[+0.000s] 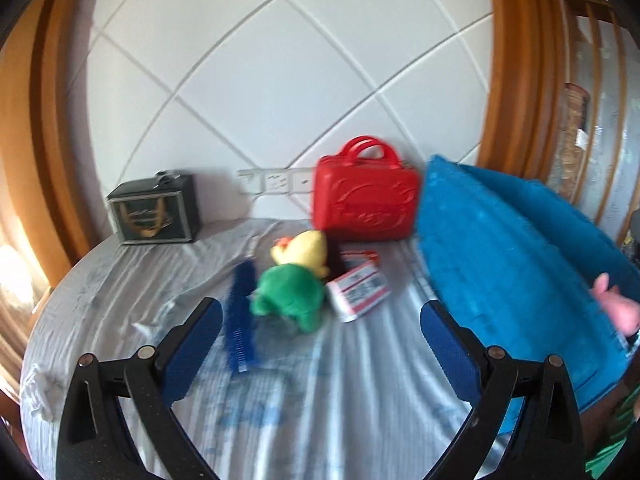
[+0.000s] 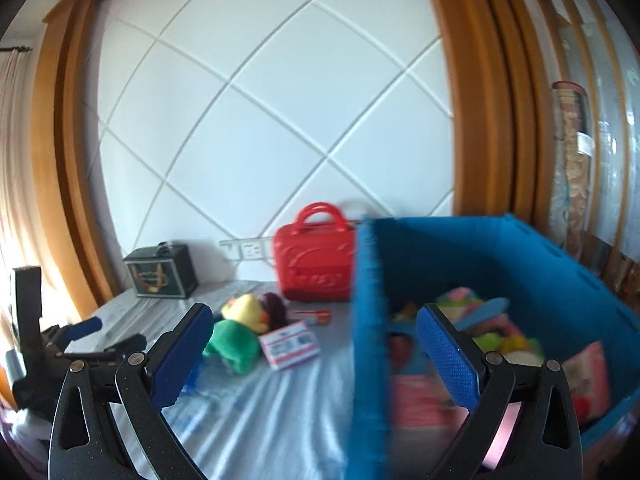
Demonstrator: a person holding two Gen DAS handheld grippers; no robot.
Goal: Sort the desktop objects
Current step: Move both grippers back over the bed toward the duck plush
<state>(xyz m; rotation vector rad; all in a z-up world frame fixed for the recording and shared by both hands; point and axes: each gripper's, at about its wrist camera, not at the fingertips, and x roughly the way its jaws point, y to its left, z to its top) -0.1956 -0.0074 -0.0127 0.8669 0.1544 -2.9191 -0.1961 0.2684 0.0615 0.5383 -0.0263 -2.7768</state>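
The left hand-held gripper (image 1: 322, 320) is hanging spread wide above the table (image 1: 120, 288), its blue-padded fingers (image 1: 192, 344) holding nothing. The right hand-held gripper (image 2: 314, 344) is likewise standing spread and empty, its left finger over the cloth and its right finger (image 2: 448, 360) over the open blue bin (image 2: 480, 264).

The things to be sorted are lying in a small cluster on the grey, wrinkled cloth, just left of the blue bin. A green plush toy (image 1: 290, 300) is lying in front, soft and rounded, touching a yellow plush toy (image 1: 302, 254) with an orange tuft behind it. A blue comb (image 1: 240, 316) is lying just left of the green toy, teeth along one edge. A white and red carton (image 1: 358, 290) is sitting between the green toy and the bin, with a second red-trimmed item (image 1: 360, 256) partly hidden behind it. A red toy suitcase (image 1: 366, 196) is standing upright against the wall, touching the bin's far corner, and a dark box (image 1: 156, 210) is standing well to the left of the bin.

Inside the bin, pink, yellow and green items (image 2: 492, 328) are piled together, too blurred to name. The bin's near wall is smeared by motion, and a pink toy (image 1: 618, 304) is cut off at its right edge in the left wrist view.
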